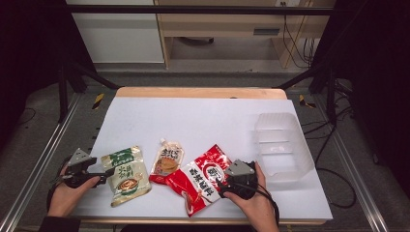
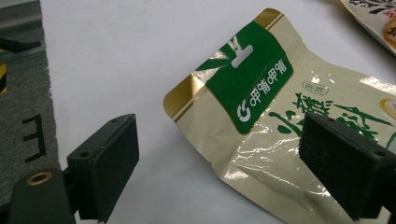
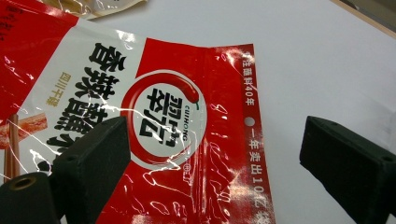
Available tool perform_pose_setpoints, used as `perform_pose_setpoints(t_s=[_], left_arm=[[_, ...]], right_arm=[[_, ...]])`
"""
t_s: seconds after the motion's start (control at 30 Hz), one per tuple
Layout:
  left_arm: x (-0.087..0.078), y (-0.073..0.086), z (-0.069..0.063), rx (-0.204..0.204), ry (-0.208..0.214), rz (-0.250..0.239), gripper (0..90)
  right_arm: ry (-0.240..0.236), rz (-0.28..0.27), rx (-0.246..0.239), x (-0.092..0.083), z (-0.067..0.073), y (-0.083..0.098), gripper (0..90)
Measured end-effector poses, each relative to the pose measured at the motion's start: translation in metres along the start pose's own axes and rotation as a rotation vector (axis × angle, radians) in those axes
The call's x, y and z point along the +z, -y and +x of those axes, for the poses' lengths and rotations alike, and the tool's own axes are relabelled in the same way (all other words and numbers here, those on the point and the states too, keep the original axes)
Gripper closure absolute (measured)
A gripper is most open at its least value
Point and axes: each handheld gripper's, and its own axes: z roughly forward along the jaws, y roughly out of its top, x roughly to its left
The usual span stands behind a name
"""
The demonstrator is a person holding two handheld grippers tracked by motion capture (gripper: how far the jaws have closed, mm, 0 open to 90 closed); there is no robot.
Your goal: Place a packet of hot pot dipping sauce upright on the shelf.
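two flat snack pouches on the white table [image 1: 203, 116], one at each pair of jaws.

left gripper [image 1: 107, 171], jaws wide apart and gripping nothing: green and gold pouch [image 1: 126, 175] just ahead of the tips in the high view, long axis running away from the person with a slight lean, green header at the far end. closer, in the left gripper view [image 2: 219, 170]: same pouch [image 2: 280, 135] lying slantwise, gold-edged header corner poking into the gap between the jaws, hang slot and white logo legible, body passing under the right-hand jaw; bare table under the left-hand jaw (no pad pressing on the foil). past that jaw, a strip of grey floor at the table's edge.

right gripper [image 1: 221, 186], jaws likewise spread wide, empty: red and white pouch [image 1: 200, 179] touching or nearly touching the tips in the high view, long axis on a diagonal, one end up and away, the other down toward the person. in the right gripper view [image 3: 212, 163]: red pouch [image 3: 154, 121] flat beneath the left-hand jaw and across much of the gap, its straight sealed edge with small white print ending short of the right-hand jaw, bare table beyond.

seen from the high view alone: orange spouted pouch [image 1: 167, 160] between the two pouches, spout pointing away, and a clear plastic bin [image 1: 283, 145] beyond the right gripper, well apart from the left.
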Motion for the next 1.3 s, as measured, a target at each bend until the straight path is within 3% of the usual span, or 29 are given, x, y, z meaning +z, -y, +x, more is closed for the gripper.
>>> perform_pose_setpoints(t_s=[0.23,0.27,0.43,0.63,0.93,1.3], left_arm=[[0.008,-0.002,-0.003,0.004,0.041,0.023,21.1],[0.008,-0.002,-0.004,0.005,0.049,0.028,26.1],[0.006,-0.003,-0.007,0.019,0.071,0.025,33.1],[0.002,-0.002,-0.007,0.017,0.077,0.01,52.3],[0.002,-0.003,-0.004,0.003,0.053,0.034,82.8],[-0.002,-0.006,-0.005,0.028,0.053,0.048,90.0]], right_arm=[[-0.003,0.007,-0.008,0.001,0.001,0.0,9.4],[-0.002,0.008,-0.005,0.001,0.001,0.0,9.5],[0.0,0.008,-0.005,0.0,0.0,0.0,9.7],[0.001,0.011,-0.004,0.001,-0.001,0.0,9.9],[-0.002,0.013,-0.009,0.002,0.001,0.0,10.2],[-0.002,0.012,-0.008,0.002,0.001,-0.001,10.2]])
